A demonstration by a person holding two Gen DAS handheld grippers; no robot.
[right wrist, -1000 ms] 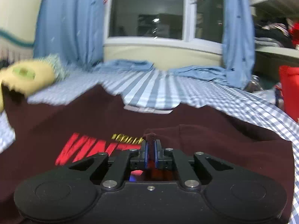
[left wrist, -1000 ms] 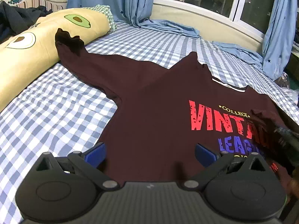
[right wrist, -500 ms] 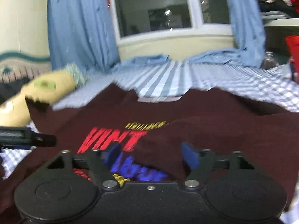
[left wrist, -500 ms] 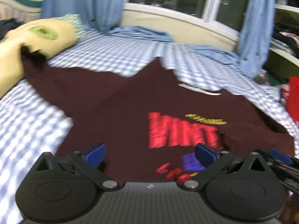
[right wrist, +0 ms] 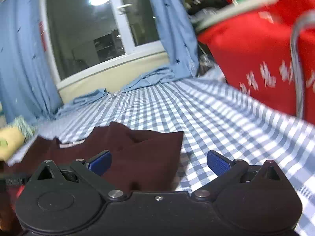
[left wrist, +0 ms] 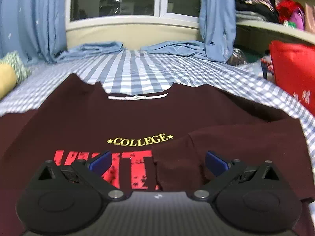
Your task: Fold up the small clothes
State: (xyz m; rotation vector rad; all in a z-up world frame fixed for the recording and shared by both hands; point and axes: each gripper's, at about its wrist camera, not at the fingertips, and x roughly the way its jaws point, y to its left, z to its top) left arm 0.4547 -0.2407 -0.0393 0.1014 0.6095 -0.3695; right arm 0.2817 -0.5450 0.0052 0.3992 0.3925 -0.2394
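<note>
You are holding the left tool (left wrist: 157, 160) released, its blue pads wide apart and gripping nothing, over the maroon sweatshirt (left wrist: 126, 118) that is lying flat on the checked bed (left wrist: 141, 72), a sleeve (left wrist: 226, 137) lying folded across its chest from 3 o'clock. Your right tool (right wrist: 158, 162) has just been opening and is likewise standing released with nothing between its pads, the sweatshirt's folded edge (right wrist: 149, 153) lying beneath its left pad. A red bag (right wrist: 256, 49) is standing at 2 o'clock beside the bed.

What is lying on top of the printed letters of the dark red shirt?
The folded sleeve lies over the shirt, covering the right end of the red letters. "COLLEGE" stays visible.
</note>
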